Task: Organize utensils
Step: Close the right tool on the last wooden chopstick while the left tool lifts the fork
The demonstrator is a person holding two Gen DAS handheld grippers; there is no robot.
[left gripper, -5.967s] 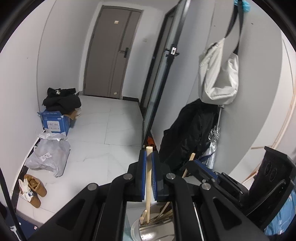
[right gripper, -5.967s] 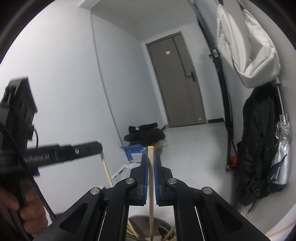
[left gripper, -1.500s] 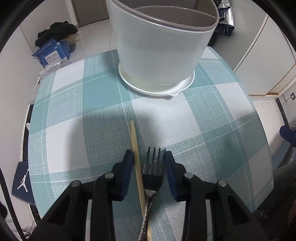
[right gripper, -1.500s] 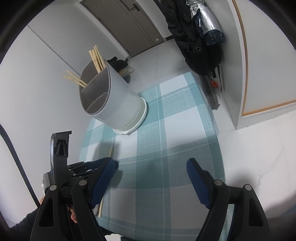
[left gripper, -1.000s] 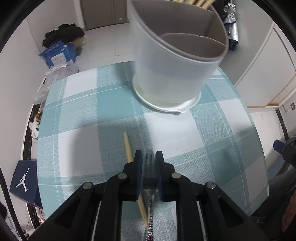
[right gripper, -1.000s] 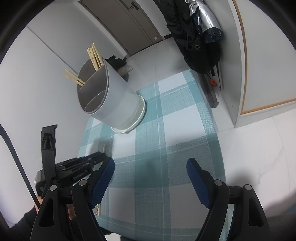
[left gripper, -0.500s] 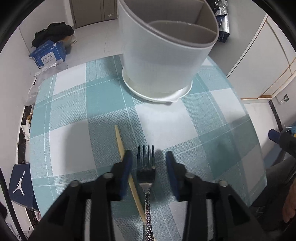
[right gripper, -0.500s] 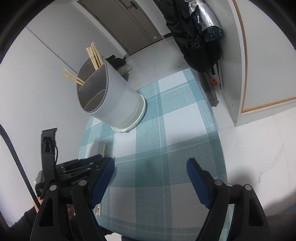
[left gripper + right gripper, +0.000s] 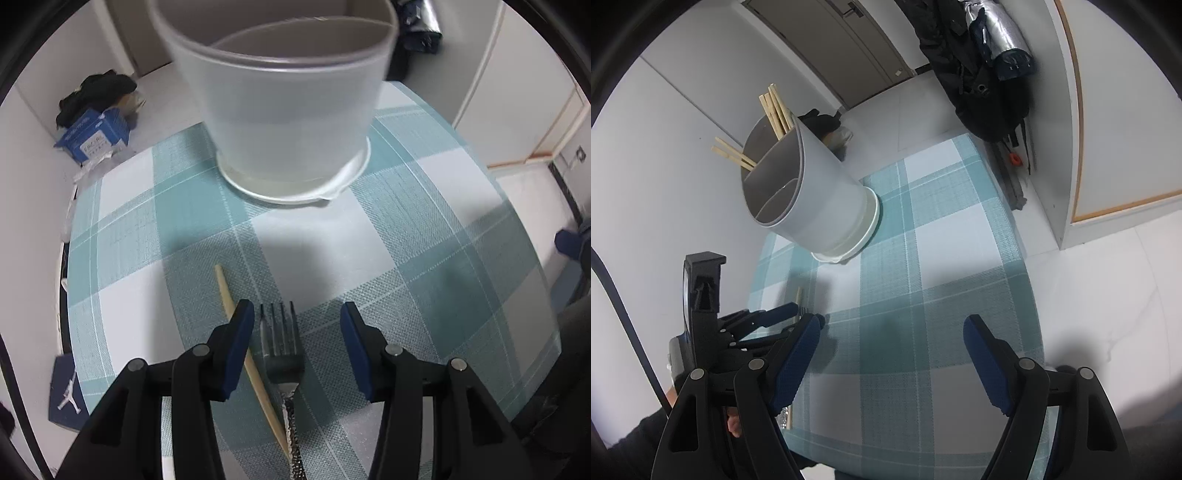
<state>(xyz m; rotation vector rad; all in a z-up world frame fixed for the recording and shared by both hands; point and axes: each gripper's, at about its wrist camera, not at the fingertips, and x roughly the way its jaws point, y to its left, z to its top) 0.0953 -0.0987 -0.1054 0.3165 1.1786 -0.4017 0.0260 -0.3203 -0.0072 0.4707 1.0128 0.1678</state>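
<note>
Here the counter point(image 9: 424, 236), covered in a teal and white checked cloth, fills most of both views. On its far part stands a tall white utensil holder point(image 9: 284, 110) with a divided interior, set on a white saucer base point(image 9: 295, 192); from the right wrist view, several wooden chopsticks point(image 9: 774, 107) stick out of its rear compartment. The left gripper point(image 9: 297, 345) hangs low over the near part of the counter with its jaws spread wide. A metal fork point(image 9: 282, 350) lies flat between them, tines pointing toward the holder, nearer the left jaw than the right and touching neither. A single wooden chopstick point(image 9: 243, 347) lies slantwise just beside the fork, passing under the left jaw's pad. The right gripper point(image 9: 892, 358) is held higher, well apart from the utensils, with jaws wide and nothing between them.
</note>
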